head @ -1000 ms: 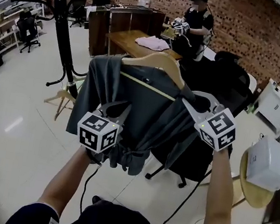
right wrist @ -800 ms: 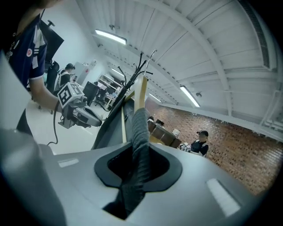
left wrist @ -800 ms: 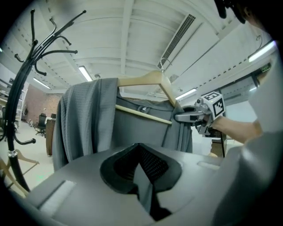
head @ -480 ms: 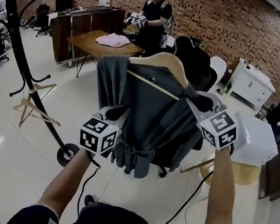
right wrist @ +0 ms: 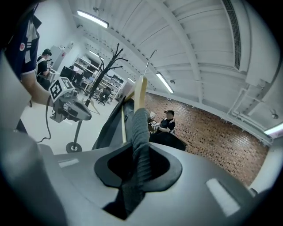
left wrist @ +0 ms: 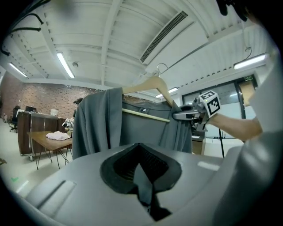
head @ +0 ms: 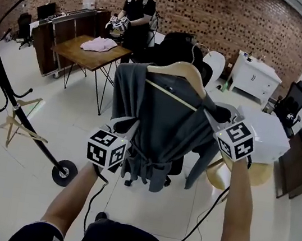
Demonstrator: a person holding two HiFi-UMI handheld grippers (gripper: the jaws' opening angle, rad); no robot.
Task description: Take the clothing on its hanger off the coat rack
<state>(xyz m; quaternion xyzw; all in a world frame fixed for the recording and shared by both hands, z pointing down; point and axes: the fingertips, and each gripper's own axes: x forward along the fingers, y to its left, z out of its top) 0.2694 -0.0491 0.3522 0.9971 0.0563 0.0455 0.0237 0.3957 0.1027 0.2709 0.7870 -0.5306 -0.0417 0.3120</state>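
Observation:
A grey garment (head: 159, 121) hangs on a wooden hanger (head: 177, 70) in the air in front of me, away from the black coat rack (head: 11, 106) at the far left. My left gripper (head: 129, 126) is shut on a fold of the garment's lower left part (left wrist: 143, 187). My right gripper (head: 210, 114) is shut on the garment's cloth-covered right shoulder (right wrist: 136, 172), at the end of the hanger (right wrist: 140, 90). The hanger's metal hook (left wrist: 162, 67) points up and hangs on nothing.
A black office chair (head: 179, 48) stands just behind the garment. A person (head: 135, 12) stands at a wooden table (head: 87, 56) with a pink cloth on it. A white box (head: 267, 141) on a round stool is at my right. A white cabinet (head: 254, 77) stands by the brick wall.
The view has swung right: the coat rack slid from upper left to the far left edge. The garment on its hanger stays held between both grippers, farther from the rack.

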